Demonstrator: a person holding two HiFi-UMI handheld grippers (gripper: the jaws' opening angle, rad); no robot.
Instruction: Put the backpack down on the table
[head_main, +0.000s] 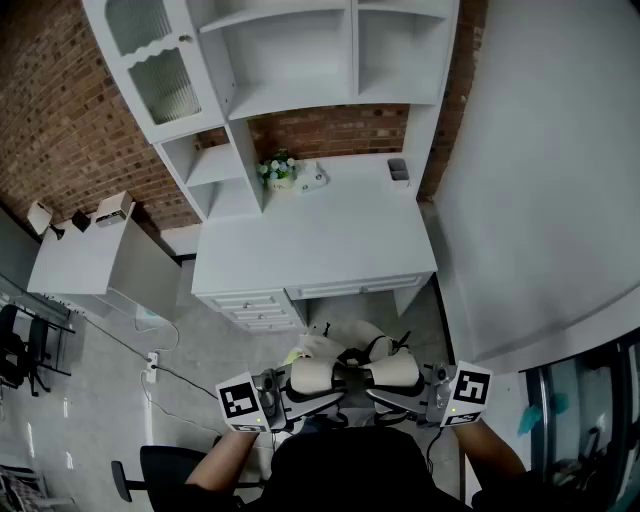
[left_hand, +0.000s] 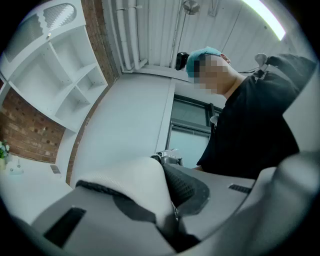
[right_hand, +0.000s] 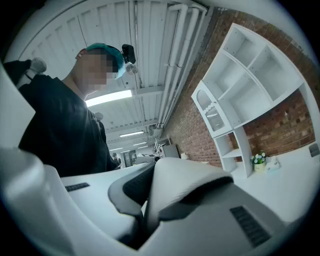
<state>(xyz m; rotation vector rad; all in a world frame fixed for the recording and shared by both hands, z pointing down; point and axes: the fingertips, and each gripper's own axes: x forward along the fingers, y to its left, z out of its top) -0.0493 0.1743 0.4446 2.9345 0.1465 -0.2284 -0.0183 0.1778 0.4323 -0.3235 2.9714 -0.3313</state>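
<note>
Of the backpack (head_main: 397, 370), only two cream padded shoulder straps with black mesh lining are showing. They are hanging in front of the person's black top (head_main: 340, 470) at chest level. I cannot make out the bag's body from here. The pack is being held up in the air, well short of the white bench with drawers (head_main: 310, 240), and nothing of it is resting on that surface.

The left gripper (head_main: 305, 385) is biting on the left strap (head_main: 318, 375). In the left gripper view its grey fingers (left_hand: 75, 220) are standing almost together, squeezing that strap (left_hand: 132, 182) so the cream padding is bulging up out of the narrow gap. The right gripper (head_main: 405, 385) is doing the same with the right strap. In the right gripper view its fingers (right_hand: 240, 220) are nearly closed, pinching the strap's folded cream padding (right_hand: 185, 185) with the mesh side turned toward the person. Both grippers are sitting close together just in front of the body, tips pointing toward each other.

Farther out, a small pot of flowers (head_main: 280, 170) is standing at the back of the bench under a white shelving unit (head_main: 300, 60), which is backing onto a red brick wall (head_main: 60, 120). A black chair (head_main: 170, 465) is standing on the floor to the person's left.
</note>
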